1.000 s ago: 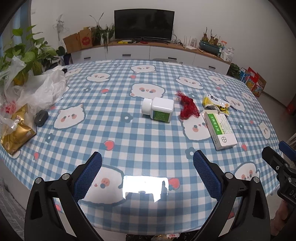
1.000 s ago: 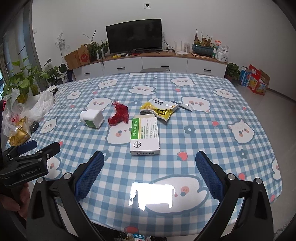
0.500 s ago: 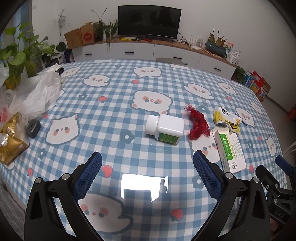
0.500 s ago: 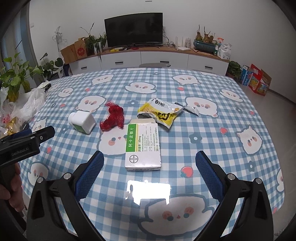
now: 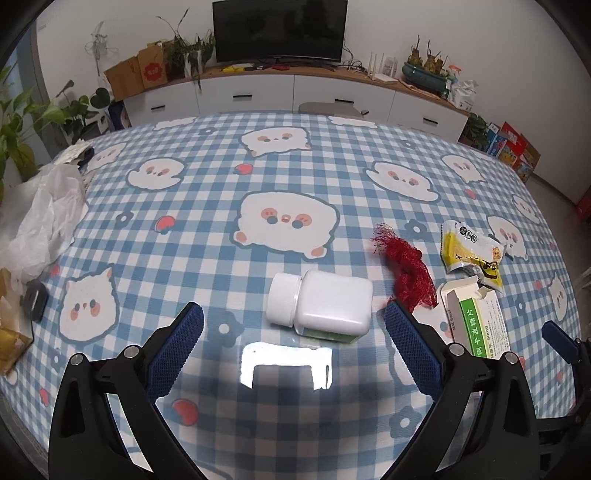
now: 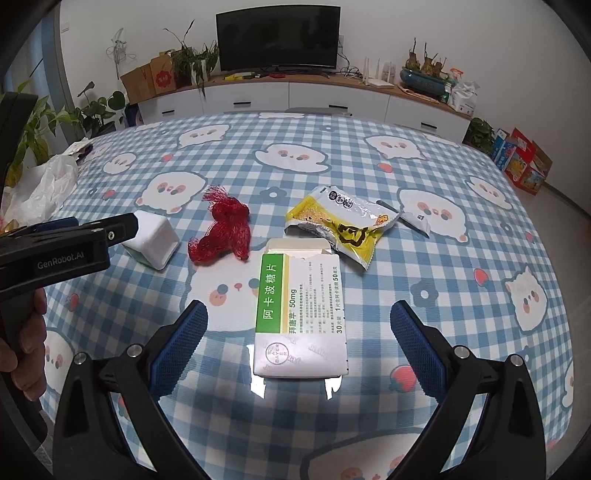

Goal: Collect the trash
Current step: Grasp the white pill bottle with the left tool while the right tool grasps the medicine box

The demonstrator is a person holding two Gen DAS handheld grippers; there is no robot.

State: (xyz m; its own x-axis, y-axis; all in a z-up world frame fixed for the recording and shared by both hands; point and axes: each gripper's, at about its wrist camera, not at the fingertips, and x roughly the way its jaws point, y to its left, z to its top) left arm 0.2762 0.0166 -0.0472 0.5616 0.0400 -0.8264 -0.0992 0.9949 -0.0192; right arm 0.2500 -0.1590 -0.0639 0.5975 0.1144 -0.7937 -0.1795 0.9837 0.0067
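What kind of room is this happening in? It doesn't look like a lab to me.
Most likely a home living or dining room: a big television stands on a long white cabinet, houseplants line the wall, and the table wears a cartoon checked cloth.

Home living room: television (image 5: 279, 30) on white sideboard (image 5: 295, 94), houseplants (image 6: 190, 61) (potted), checked tablecloth (image 5: 207, 177).

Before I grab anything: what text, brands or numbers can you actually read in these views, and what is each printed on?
"阿卡波糖片", "拜唐苹 50mg", "BAYER", "30片装": medicine box, open flap end.
"GenRobot.AI": side of the left gripper, seen from the right wrist.
Yellow snack wrapper: print too small to read.
White bottle: green label mostly hidden, unreadable.
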